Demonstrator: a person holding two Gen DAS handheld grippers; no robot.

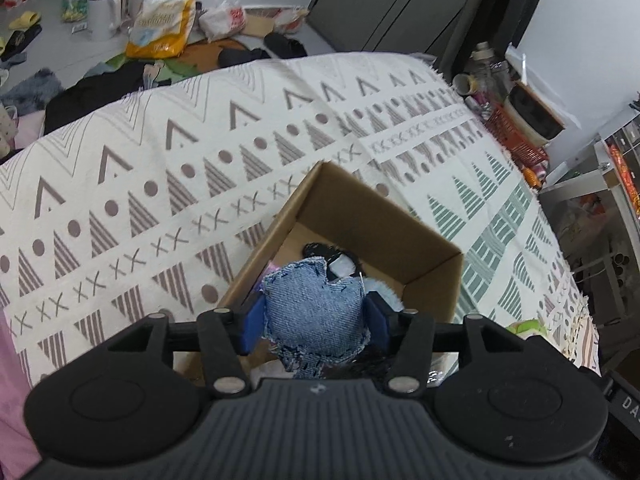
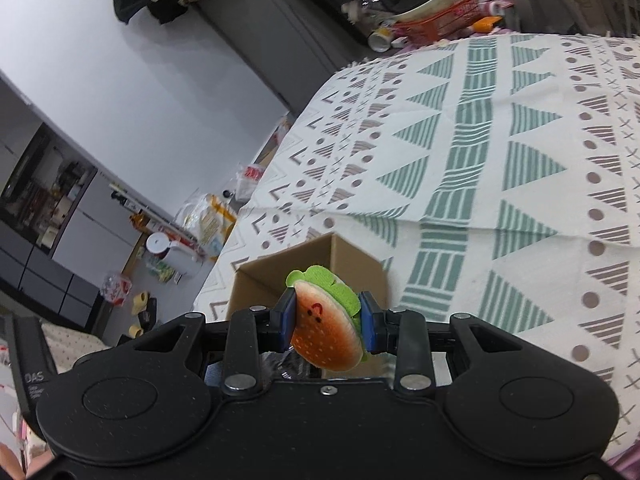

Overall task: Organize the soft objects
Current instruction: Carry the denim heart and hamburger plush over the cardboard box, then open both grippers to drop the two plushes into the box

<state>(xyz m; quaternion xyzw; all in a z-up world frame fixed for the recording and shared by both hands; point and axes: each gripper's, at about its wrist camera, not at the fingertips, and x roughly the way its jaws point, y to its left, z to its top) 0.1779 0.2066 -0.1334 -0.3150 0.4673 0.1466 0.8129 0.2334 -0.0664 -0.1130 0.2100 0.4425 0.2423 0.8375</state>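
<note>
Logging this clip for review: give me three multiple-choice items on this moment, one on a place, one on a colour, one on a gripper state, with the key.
1. Where is the denim plush?
A. lying on the patterned cloth
B. held over the cardboard box
C. on the floor

2. What colour is the felt frill on the burger plush?
A. green
B. purple
C. black

3. How is the right gripper?
A. open and empty
B. out of view
C. shut on the burger plush

Key: B, the left gripper pinches it above the open cardboard box; A, a green edge rims the orange bun; C, both blue pads press its sides.
</note>
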